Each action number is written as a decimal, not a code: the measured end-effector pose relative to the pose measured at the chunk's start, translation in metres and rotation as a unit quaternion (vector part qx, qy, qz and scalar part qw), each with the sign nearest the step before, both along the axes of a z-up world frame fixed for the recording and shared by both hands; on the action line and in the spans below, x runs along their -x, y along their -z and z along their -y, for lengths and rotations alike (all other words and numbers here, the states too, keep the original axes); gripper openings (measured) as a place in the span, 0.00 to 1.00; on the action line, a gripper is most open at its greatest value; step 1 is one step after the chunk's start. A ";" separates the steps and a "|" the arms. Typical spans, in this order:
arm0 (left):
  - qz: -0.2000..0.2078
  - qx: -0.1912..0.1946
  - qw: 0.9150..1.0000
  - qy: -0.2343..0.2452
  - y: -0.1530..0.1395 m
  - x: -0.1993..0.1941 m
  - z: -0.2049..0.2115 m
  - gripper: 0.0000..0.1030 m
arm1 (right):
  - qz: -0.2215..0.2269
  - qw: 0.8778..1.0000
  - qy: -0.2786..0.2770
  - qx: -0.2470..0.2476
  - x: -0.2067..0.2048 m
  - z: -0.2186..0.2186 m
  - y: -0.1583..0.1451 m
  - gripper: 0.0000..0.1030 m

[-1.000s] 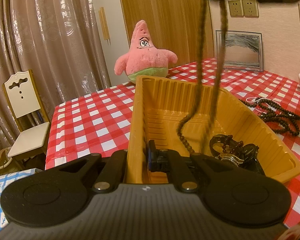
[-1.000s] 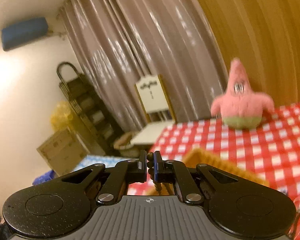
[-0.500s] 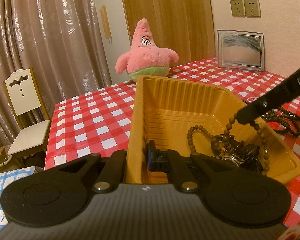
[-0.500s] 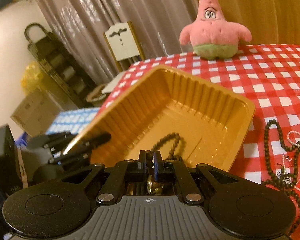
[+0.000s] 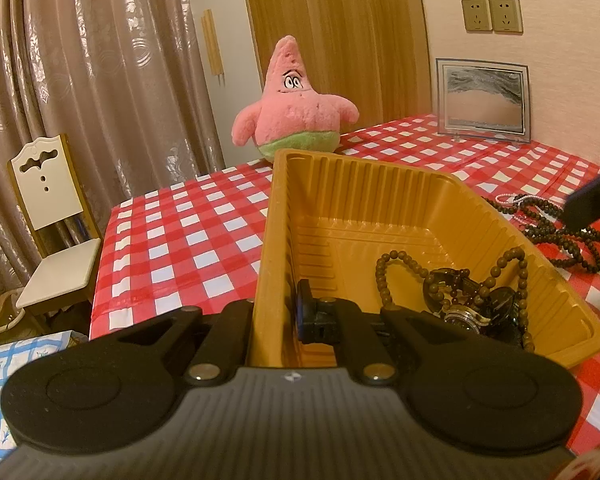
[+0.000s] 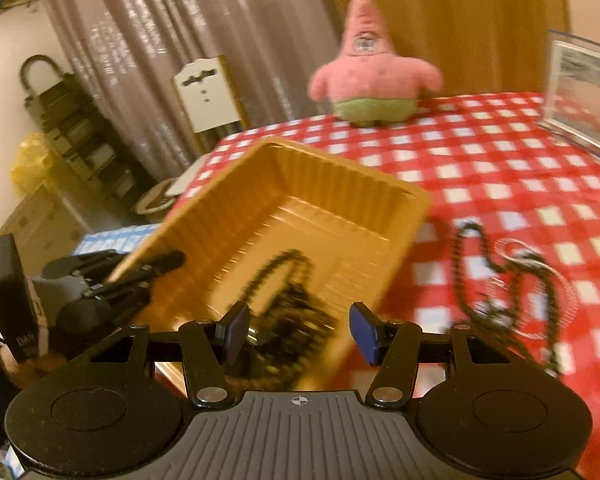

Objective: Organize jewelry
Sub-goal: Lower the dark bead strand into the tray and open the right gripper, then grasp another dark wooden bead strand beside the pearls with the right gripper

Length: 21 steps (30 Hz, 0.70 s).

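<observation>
My left gripper is shut on the near left wall of the orange tray. Inside the tray lie a brown bead necklace and a heap of dark bracelets and a watch. My right gripper is open and empty, above the tray's near right edge; the view is blurred. The necklace and bracelets lie below its fingers. Dark bead strands lie on the red checked tablecloth right of the tray, also in the right wrist view. The right gripper's finger shows at the left wrist view's right edge.
A pink starfish plush stands behind the tray. A framed picture leans on the wall at back right. A white chair stands left of the table. A thin pale chain lies with the dark beads.
My right gripper lowered the brown bead necklace into the tray, opened and let it go, then drew back to the right. My left gripper has kept its hold on the tray wall.
</observation>
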<state>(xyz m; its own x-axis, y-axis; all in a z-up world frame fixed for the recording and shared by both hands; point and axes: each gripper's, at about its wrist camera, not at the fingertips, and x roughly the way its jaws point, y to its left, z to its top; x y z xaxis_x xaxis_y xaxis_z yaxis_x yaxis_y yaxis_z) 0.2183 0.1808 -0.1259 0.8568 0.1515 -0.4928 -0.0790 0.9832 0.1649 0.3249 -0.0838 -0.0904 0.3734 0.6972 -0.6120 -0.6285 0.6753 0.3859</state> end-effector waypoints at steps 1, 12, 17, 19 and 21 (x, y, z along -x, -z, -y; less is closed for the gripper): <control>0.000 0.000 1.000 0.000 0.000 0.000 0.000 0.05 | -0.003 1.000 0.011 0.002 0.001 0.009 0.001 0.54; -0.001 -0.002 1.000 0.001 0.001 0.001 0.000 0.05 | -0.022 0.990 0.120 0.069 0.000 0.095 0.025 0.54; -0.001 -0.002 1.000 0.001 0.001 0.001 0.001 0.05 | -0.019 0.984 0.155 0.086 -0.004 0.122 0.029 0.54; -0.001 -0.002 1.000 0.001 0.001 0.002 0.001 0.05 | -0.016 0.982 0.163 0.091 -0.006 0.129 0.029 0.54; -0.001 -0.001 1.000 0.001 0.001 0.002 0.001 0.05 | -0.014 0.981 0.168 0.097 -0.008 0.133 0.031 0.54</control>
